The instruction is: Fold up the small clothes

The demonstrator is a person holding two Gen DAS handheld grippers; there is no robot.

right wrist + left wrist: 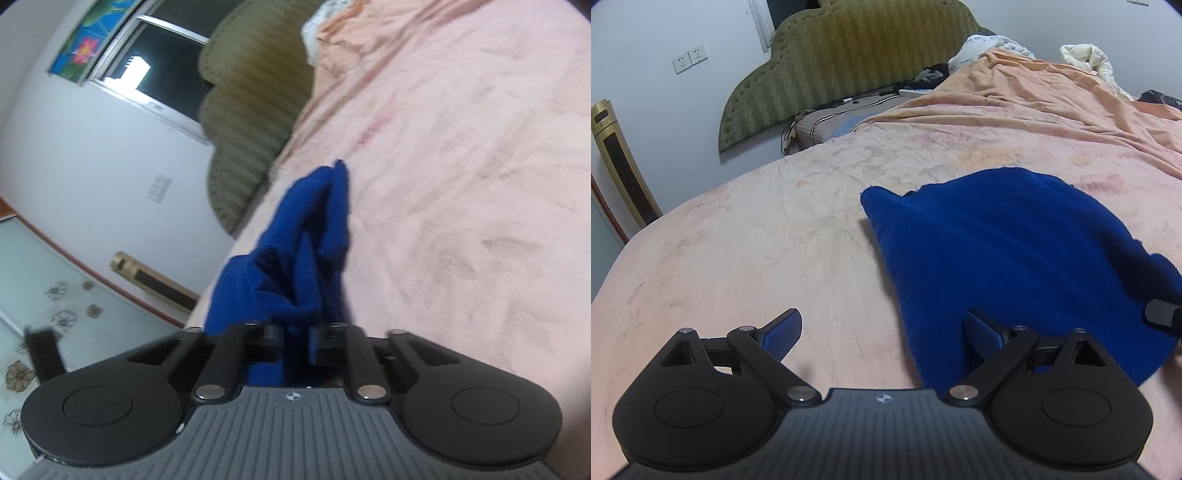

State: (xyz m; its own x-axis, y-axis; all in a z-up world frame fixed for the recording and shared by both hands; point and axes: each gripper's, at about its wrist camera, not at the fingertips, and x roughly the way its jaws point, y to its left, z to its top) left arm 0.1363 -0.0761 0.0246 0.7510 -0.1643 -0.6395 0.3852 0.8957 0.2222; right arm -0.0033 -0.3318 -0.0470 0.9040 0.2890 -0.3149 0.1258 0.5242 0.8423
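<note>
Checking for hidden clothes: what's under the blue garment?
Only the pink bedsheet shows around the blue garment; whatever lies beneath is covered.

A lived-in home bedroom: a wide bed under a rumpled peach-pink cotton sheet (775, 236), backed by a scalloped olive-green padded headboard (849, 62) against a white wall. White wall sockets (690, 58), a gold tower fan (or heater) (624, 166) and a dark window (162, 48) complete it.
</note>
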